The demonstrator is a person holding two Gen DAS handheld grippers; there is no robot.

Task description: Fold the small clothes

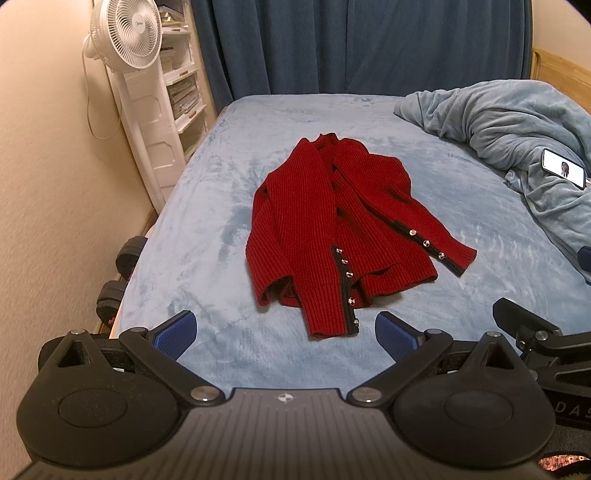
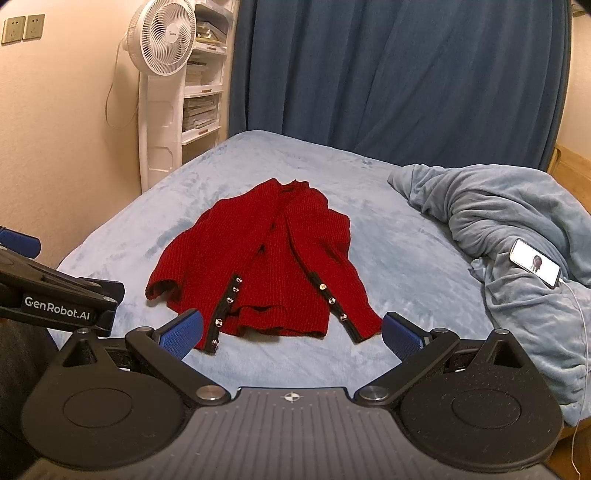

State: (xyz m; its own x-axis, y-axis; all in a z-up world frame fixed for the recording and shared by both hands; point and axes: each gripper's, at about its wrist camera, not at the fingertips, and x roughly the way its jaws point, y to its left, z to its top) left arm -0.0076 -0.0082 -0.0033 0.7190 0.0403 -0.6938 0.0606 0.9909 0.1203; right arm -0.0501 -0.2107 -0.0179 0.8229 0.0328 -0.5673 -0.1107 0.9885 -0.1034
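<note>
From the left wrist view, we see the red cardigan (image 1: pixel 340 229) lying in the middle of the bed (image 1: pixel 207 206), front side up, collar pointing away from us toward the blue curtain (image 1: pixel 369 44). Both sleeves are already drawn in over the body, and their cuffs with small metal buttons reach down to the hem. Our left tongs (image 1: pixel 284 336) stand apart and hold nothing; they hover just before the hem of the cardigan, not touching it. On the right side of the cardigan, well apart, lie a crumpled blanket (image 1: pixel 498 122) and a phone (image 1: pixel 563 168) with a lit screen. On its left side, beyond the bed edge, stands a white fan (image 1: pixel 127 33).

From the right wrist view, the cardigan (image 2: pixel 266 266) is again in front of us, and the right tongs (image 2: pixel 293 334) are also apart and empty, near the hem and the right cuff. The left tool shows at the left border of this view.

We judge that the sleeves step is done and the fold of the body is not yet made. The next move calls for each tongs to close on one hem corner, through both knit layers, then to lift together and carry the hem toward the collar without dragging the sleeves out
</note>
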